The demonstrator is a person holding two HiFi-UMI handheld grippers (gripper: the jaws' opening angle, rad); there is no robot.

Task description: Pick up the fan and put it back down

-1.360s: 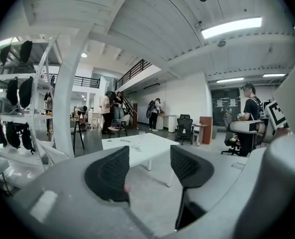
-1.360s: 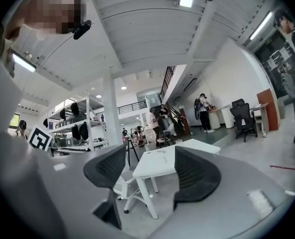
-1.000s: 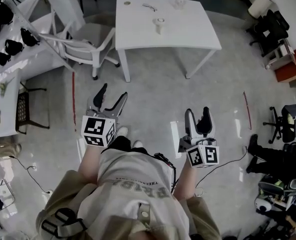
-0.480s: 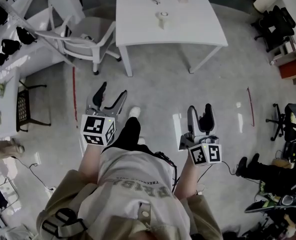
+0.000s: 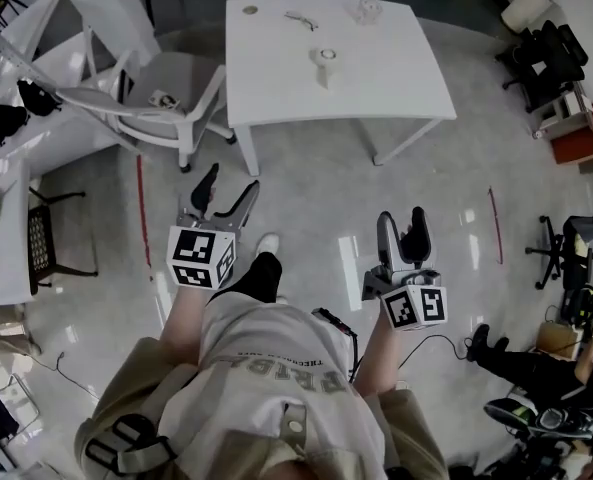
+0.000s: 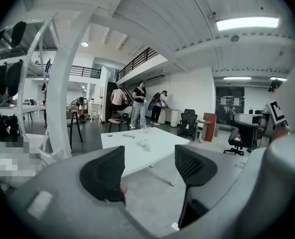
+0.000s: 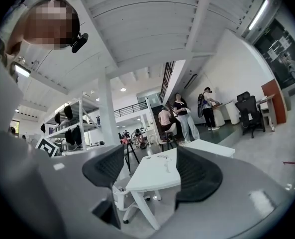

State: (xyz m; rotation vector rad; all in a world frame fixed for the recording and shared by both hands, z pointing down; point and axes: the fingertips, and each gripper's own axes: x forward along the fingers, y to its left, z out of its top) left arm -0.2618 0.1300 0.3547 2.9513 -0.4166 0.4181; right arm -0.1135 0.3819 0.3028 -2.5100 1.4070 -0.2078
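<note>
Head view: I count two grippers, the left gripper (image 5: pixel 229 181) and the right gripper (image 5: pixel 401 218), both above the floor and well short of one white table (image 5: pixel 396 78). The fan (image 5: pixel 323 60) stands there, one of four small items. Left gripper view: both jaws are apart with nothing between them. Right gripper view: the same.

Head view looks steeply down; both gripper views face the shared white table (image 5: pixel 386 78) ahead.
</note>
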